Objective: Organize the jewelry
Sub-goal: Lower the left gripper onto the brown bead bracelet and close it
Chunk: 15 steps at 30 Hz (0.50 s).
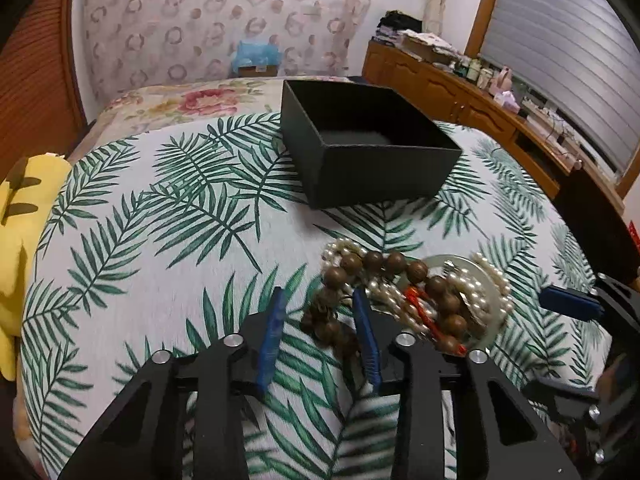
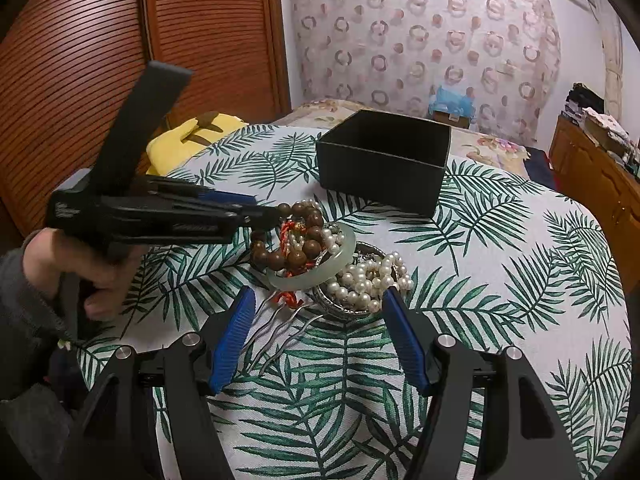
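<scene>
Lying in a tangled heap on the palm-leaf printed cloth (image 2: pixel 500 240), the brown wooden bead bracelet (image 1: pixel 400 276), white pearl strands (image 2: pixel 368 280) and pale jade bangle (image 2: pixel 348 248) sit just before the open black cardboard box (image 1: pixel 360 140). Left gripper (image 1: pixel 320 308) reaches in with jaws parted around some wooden beads, while the right gripper (image 2: pixel 318 304) hovers spread wide near the pearls.

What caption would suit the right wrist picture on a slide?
Open right hand-held gripper faces a jewelry pile below an open black box; the left hand-held gripper reaches the brown beads.
</scene>
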Available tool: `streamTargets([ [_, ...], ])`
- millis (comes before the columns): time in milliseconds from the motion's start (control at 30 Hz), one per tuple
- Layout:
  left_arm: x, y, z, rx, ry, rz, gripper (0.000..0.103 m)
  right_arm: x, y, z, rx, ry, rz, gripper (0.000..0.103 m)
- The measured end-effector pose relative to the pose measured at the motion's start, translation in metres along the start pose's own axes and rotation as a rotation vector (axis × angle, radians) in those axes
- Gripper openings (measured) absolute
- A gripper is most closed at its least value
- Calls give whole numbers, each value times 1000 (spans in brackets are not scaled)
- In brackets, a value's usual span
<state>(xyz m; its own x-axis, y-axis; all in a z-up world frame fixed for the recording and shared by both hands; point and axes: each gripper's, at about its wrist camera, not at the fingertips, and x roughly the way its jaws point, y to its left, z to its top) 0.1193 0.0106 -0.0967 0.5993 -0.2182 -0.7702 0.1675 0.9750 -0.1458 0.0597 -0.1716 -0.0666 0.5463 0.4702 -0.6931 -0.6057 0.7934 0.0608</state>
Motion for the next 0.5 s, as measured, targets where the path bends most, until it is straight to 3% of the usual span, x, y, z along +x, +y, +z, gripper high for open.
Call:
streamTargets([
  [133,6,0,3,11,6,10,29,1,-1,2,-1,-6,5,68],
  [200,7,-2,2,23,3,-2,16,3,-1,3,-5,-5,5,68],
  [267,4,-4,2,39,-6,3,14,5,-1,4,-9,-4,7,68],
  [500,-39,2,5,2,-129,-15,14,13,-4,9,-27,3,1,68],
])
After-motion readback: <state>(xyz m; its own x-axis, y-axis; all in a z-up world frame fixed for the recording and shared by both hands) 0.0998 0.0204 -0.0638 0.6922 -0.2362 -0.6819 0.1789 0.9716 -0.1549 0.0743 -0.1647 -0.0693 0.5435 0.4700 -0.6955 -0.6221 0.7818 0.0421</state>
